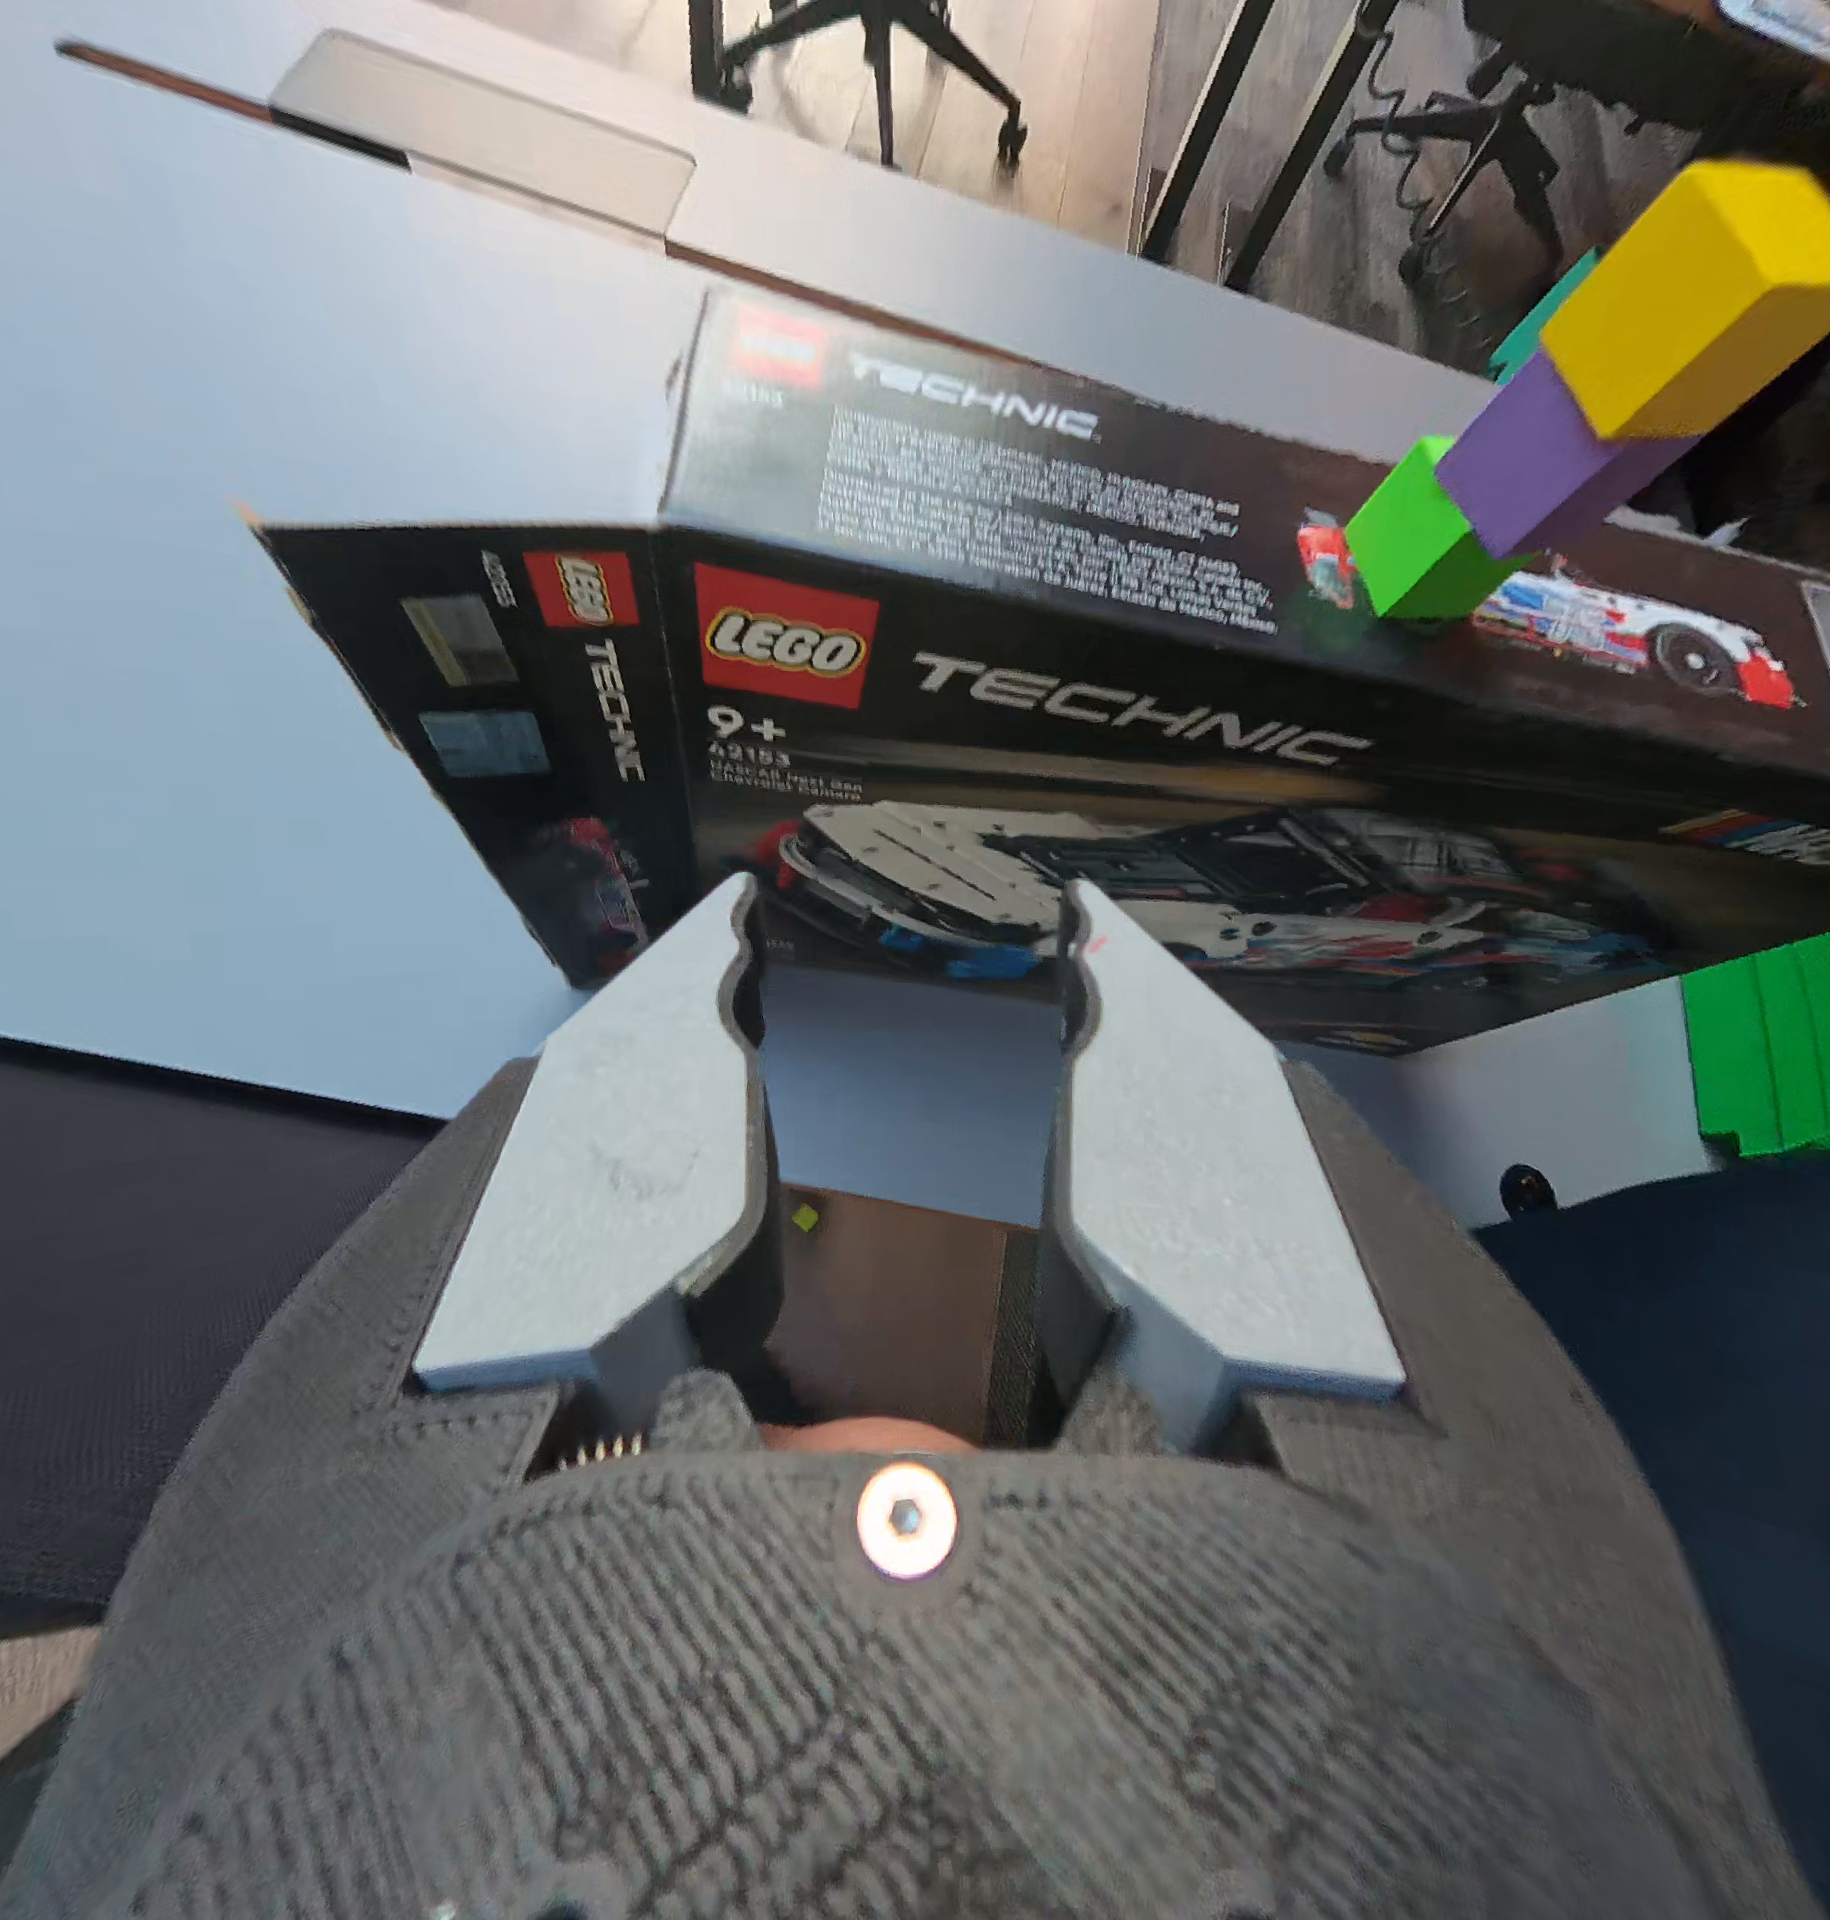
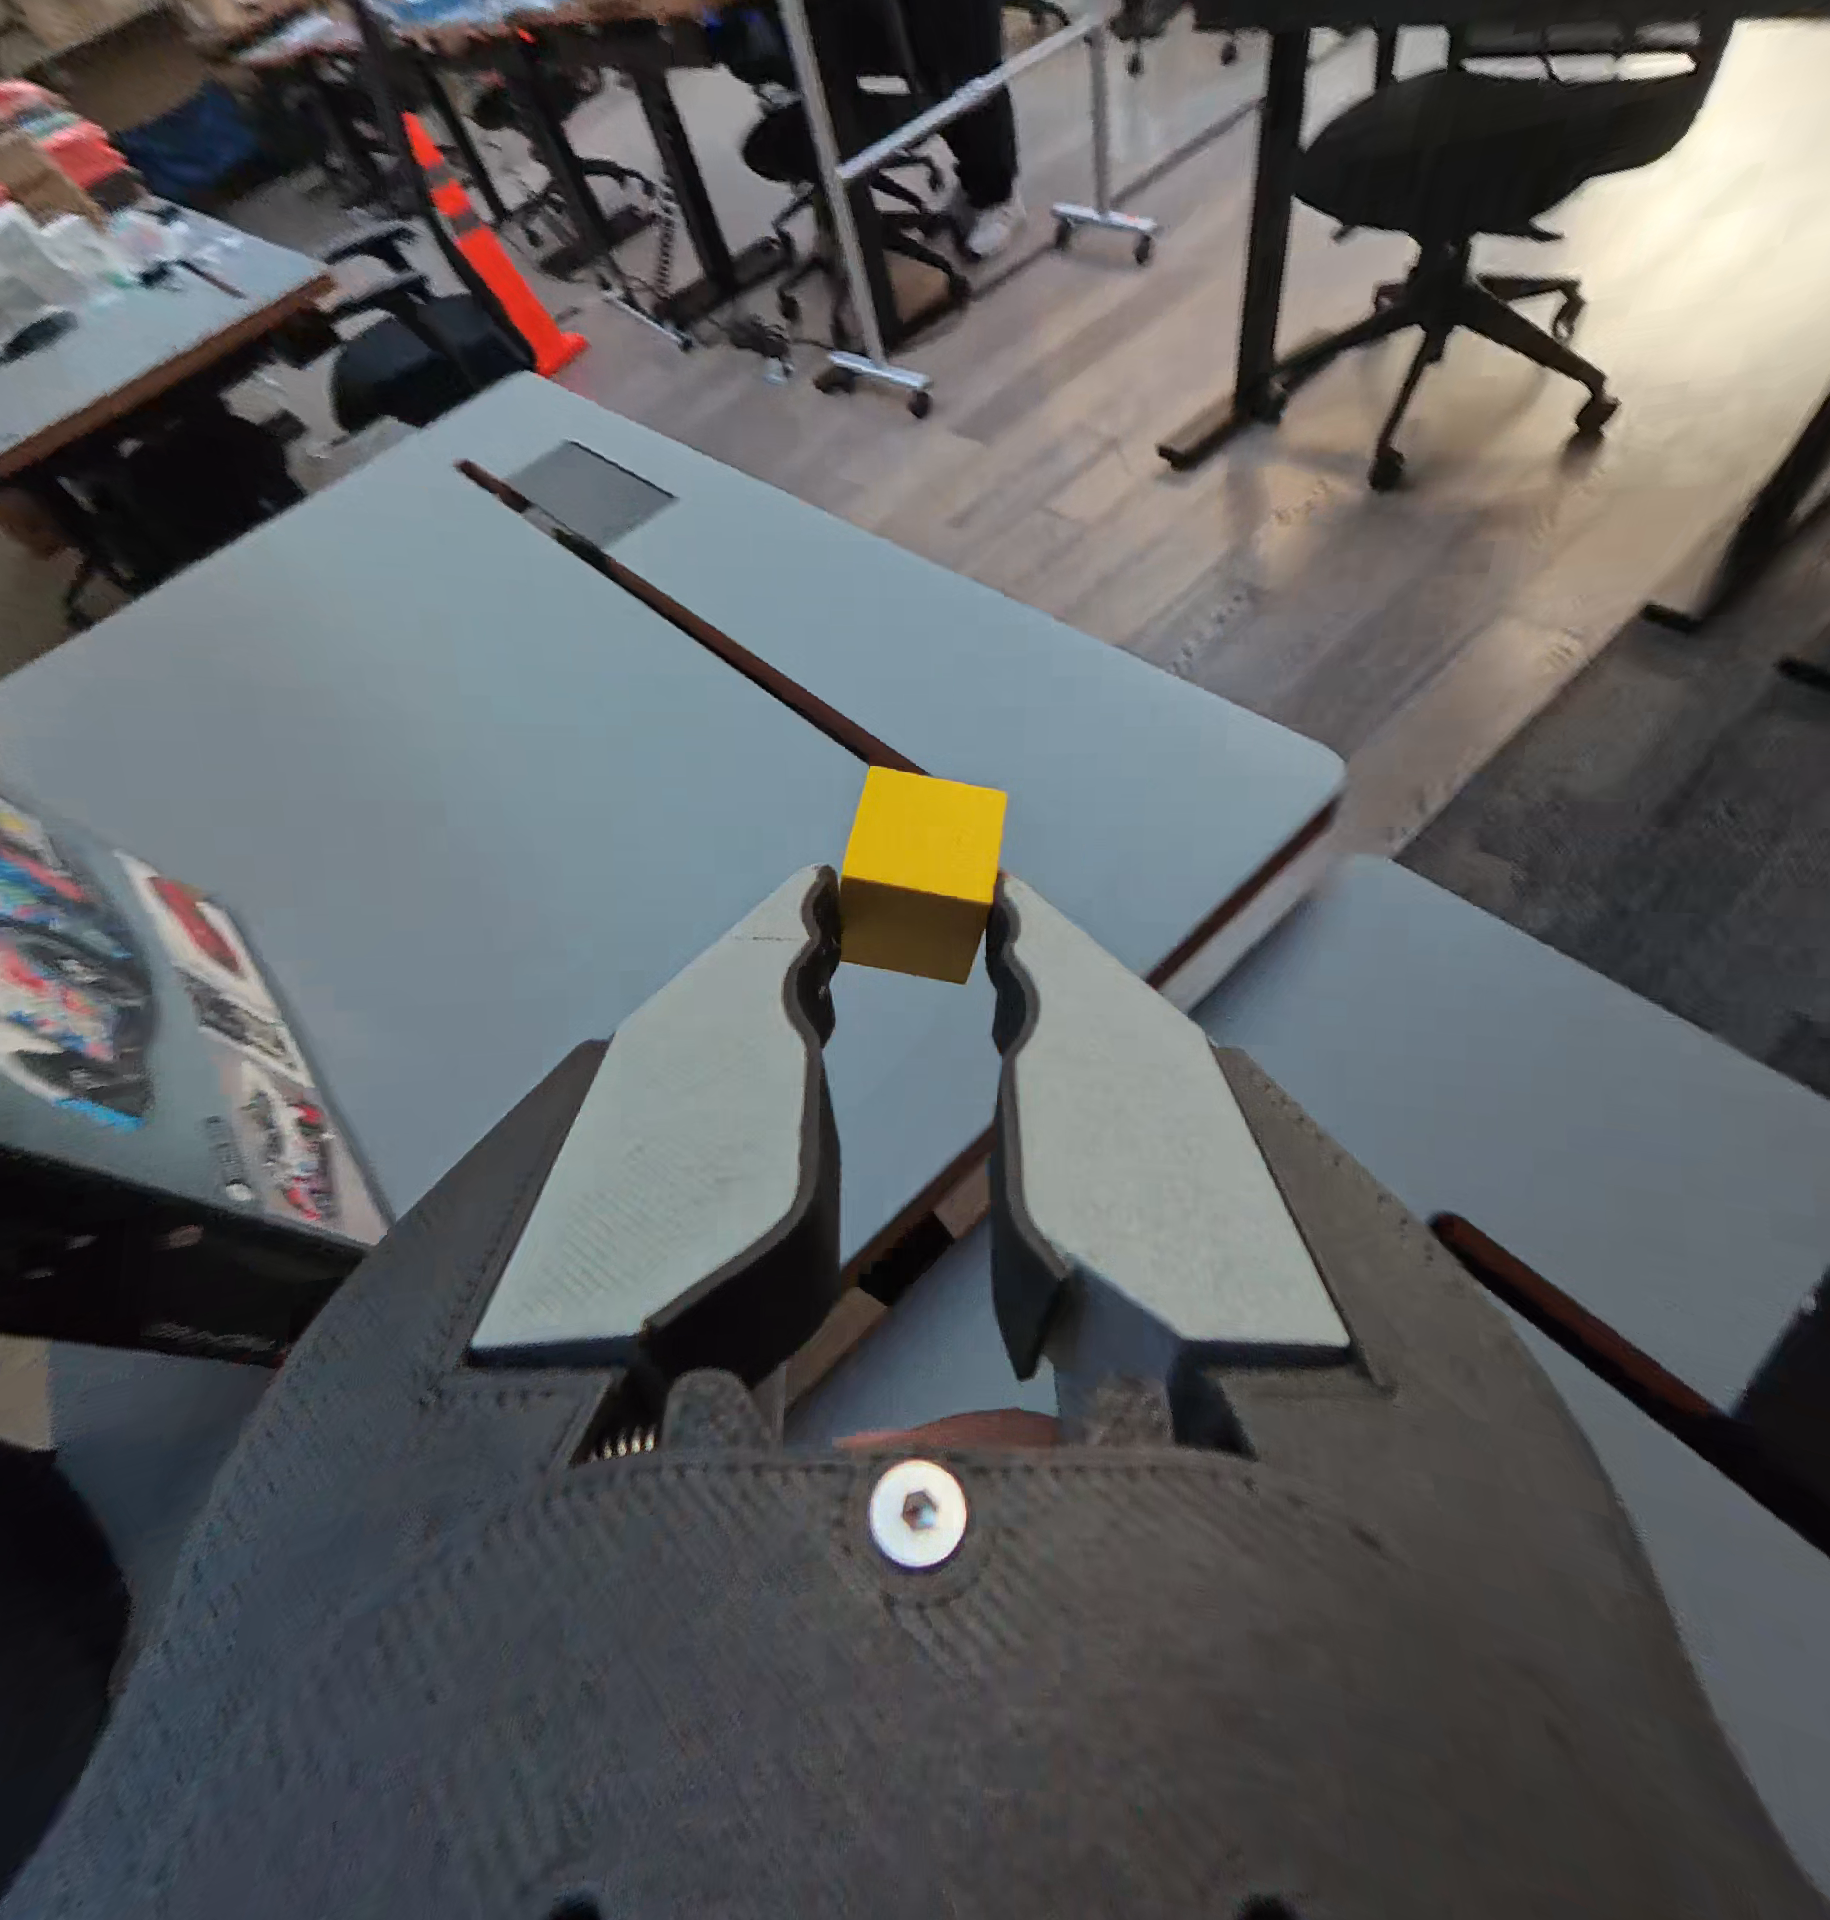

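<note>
Left gripper (image 1: 906, 935): jaws spread with nothing between them; they hover over the grey counter (image 1: 215, 520), just short of the front face of a black toy box (image 1: 1098, 717) that fills the 12 o'clock direction.
Right gripper (image 2: 916, 925): jaws pinch a yellow cube (image 2: 921, 883) by its two side faces, both pads pressed on it; the cube is clear of the counter, raised above the dark seam (image 2: 703, 634) between two tabletops.
Block stack: at 2 o'clock in the left wrist view, on top of the box, a green block (image 1: 1410, 530) carries a purple block (image 1: 1545, 457) and a yellow block (image 1: 1700, 291); the column leans.
Other things: a green ridged piece (image 1: 1773, 1049) at 3 o'clock on the counter; office chairs (image 2: 1462, 208) and an orange cone (image 2: 495, 270) on the floor beyond.
Progress: three blocks stand stacked; one cube is in hand, not set down anywhere.
</note>
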### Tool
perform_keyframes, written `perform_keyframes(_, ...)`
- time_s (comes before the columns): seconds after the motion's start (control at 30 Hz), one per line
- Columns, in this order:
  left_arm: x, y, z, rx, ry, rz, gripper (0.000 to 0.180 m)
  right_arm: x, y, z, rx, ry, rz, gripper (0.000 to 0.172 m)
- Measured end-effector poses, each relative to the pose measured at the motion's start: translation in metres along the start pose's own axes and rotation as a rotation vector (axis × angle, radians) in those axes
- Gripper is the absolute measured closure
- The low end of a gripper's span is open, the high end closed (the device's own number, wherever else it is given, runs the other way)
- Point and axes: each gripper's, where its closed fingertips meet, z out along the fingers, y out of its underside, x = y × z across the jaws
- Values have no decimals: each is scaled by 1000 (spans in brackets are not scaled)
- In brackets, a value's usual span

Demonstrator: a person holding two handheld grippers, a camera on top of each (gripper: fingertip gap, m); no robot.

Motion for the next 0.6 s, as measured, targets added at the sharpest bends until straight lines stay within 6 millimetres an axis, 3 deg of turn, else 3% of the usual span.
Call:
perform_keyframes(0.17,3,-50,-9,161,46,91,130,-135,-56,-28,107,-193,-164,147)
perform_keyframes(0.33,34,-89,-10,248,270,202,131,-257,-90,-45,171,-333,-275,147)
perform_keyframes(0.5,60,-93,-13,236,503,345,130,-366,-92,-37,172,-388,-427,147)
perform_keyframes(0.6,58,-84,-20,238,558,481,130,-423,-90,-22,152,-390,-464,146)
